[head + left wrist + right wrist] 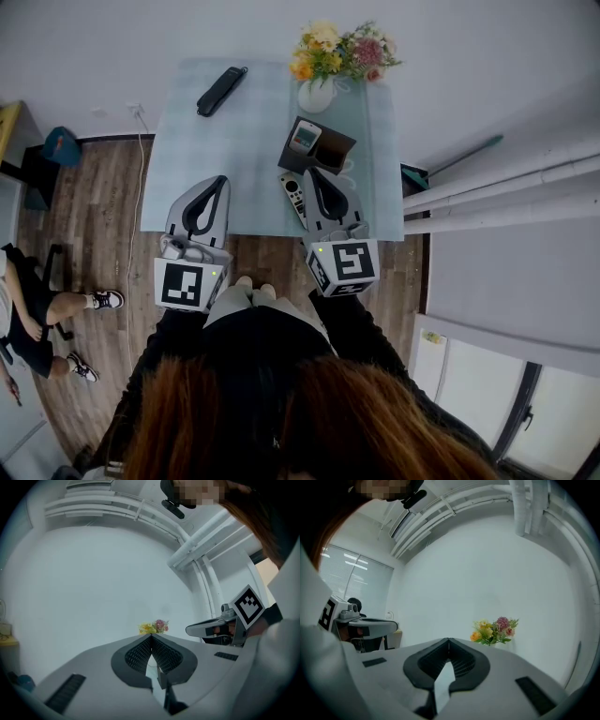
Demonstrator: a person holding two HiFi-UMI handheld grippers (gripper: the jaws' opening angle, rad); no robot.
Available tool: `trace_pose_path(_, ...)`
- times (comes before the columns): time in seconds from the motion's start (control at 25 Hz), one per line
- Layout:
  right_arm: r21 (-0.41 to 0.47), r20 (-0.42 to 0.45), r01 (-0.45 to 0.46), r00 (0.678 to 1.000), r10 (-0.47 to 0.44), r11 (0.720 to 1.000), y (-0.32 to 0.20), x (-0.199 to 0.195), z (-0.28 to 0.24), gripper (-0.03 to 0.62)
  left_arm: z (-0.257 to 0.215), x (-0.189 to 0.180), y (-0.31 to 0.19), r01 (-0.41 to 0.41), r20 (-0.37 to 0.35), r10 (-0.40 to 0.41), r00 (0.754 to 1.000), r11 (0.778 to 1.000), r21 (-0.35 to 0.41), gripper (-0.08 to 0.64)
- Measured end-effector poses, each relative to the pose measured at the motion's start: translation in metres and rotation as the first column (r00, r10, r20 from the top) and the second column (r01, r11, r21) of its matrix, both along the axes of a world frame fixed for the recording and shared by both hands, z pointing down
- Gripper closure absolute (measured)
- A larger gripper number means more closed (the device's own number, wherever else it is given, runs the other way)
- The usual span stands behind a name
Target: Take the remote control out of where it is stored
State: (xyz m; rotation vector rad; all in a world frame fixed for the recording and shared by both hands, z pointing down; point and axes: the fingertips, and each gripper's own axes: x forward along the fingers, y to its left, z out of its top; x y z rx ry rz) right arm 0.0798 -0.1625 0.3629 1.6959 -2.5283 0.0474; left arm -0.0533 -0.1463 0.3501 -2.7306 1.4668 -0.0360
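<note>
White remote control (305,137) is stowed in the dark holder (332,152) beside the vase (316,95), upper end exposed for gripping, while left gripper (222,181) and right gripper (315,172) are held clenched, empty, short of it

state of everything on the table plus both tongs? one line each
left tongs: shut, empty.
right tongs: shut, empty.
white remote: standing in the holder, not yet taken out.
holder: upright on the table.
grey remote: flat on the table, beside the right tongs.
black case: flat, far left corner.
vase: upright, holding flowers.
</note>
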Motion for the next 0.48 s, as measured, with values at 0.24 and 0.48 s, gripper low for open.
trace_pose_path(0.24,-0.014,0.004,-0.038,0.999,0.038,0.999,-0.009,0.004,0.007,0.577,0.004,-0.002,0.0,0.002,0.02,-0.002,1.0,1.0,-0.025,0.555)
trace_pose_path(0.48,-0.059,-0.003,-0.1,0.995,0.1,0.993,-0.036,0.011,0.036,0.577,0.005,-0.002,0.0,-0.006,0.014,0.006,1.0,1.0,-0.023,0.555)
